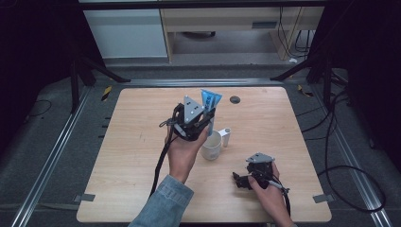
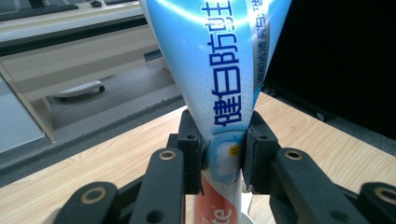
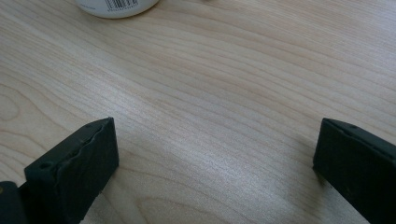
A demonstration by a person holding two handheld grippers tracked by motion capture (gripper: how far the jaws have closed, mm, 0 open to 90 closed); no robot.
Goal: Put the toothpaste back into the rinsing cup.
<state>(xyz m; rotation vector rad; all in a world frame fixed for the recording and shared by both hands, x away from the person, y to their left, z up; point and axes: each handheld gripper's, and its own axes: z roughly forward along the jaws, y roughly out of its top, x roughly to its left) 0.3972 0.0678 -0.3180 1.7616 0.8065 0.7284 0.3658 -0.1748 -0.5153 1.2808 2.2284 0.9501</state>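
Note:
A blue and white toothpaste tube (image 1: pixel 209 106) stands upright, its flat crimped end up, over a white cup (image 1: pixel 211 144) in the middle of the table. My left gripper (image 1: pixel 204 120) is shut on the tube (image 2: pixel 219 93), clamping it near the red lower part, with the cup's rim just below. My right gripper (image 1: pixel 253 166) rests low near the table's front right, open, its jaws (image 3: pixel 215 158) wide apart over bare wood. The base of the white cup (image 3: pixel 116 7) shows at the top of the right gripper view.
A small white cylinder (image 1: pixel 226 137) stands just right of the cup. A dark round grommet (image 1: pixel 235 99) sits near the table's far edge. Black cables trail from both grippers. Desks and a keyboard (image 2: pixel 77 88) lie beyond the table.

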